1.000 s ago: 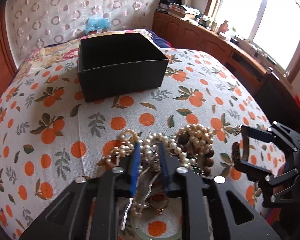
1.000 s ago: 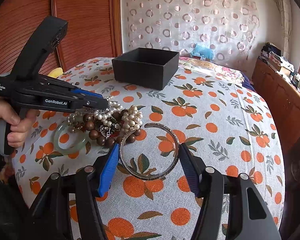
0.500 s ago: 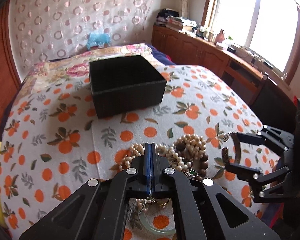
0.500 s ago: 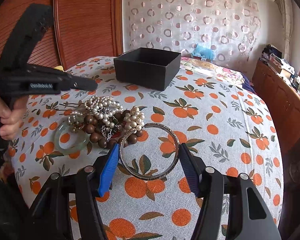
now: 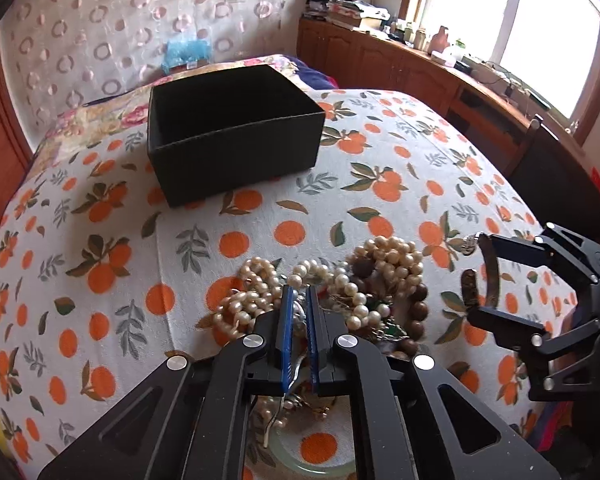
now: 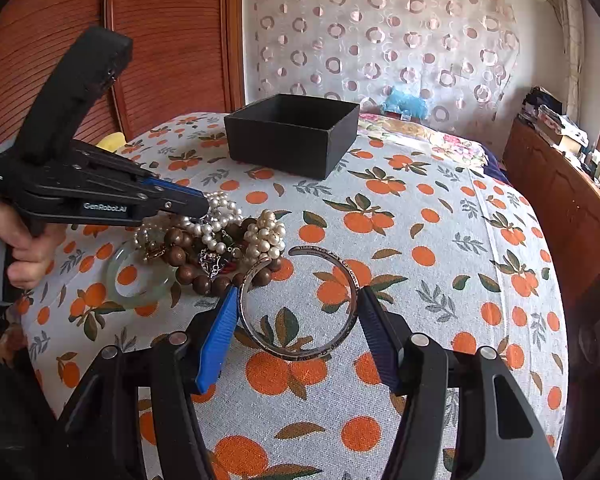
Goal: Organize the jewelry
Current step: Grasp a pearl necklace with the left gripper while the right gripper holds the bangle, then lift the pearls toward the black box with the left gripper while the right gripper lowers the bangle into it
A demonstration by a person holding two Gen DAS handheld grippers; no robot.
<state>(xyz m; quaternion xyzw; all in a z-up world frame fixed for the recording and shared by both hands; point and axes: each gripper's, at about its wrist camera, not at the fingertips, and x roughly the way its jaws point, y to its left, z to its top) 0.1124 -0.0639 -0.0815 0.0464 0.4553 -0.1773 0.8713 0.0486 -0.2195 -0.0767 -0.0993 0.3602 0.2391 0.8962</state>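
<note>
A heap of pearl strands and brown wooden beads lies on the orange-print cloth, with a pale green jade bangle at its near left. My left gripper sits low over the pearls. Its jaws are opening by a narrow gap, and I see no piece pinched between the pads. My right gripper is shut on an engraved metal cuff bangle, with one pad on each side. An open black box stands beyond the heap.
A person's hand holds the left gripper's handle. A wooden cabinet loaded with clutter runs under the window on the right. A patterned curtain and a floral quilt are behind the box. The cloth drops away at the table's rounded edges.
The left gripper lifted off the pile and shut empty. It has now dropped back onto the pearls with its jaws slightly apart. The right gripper and its cuff have not moved.
</note>
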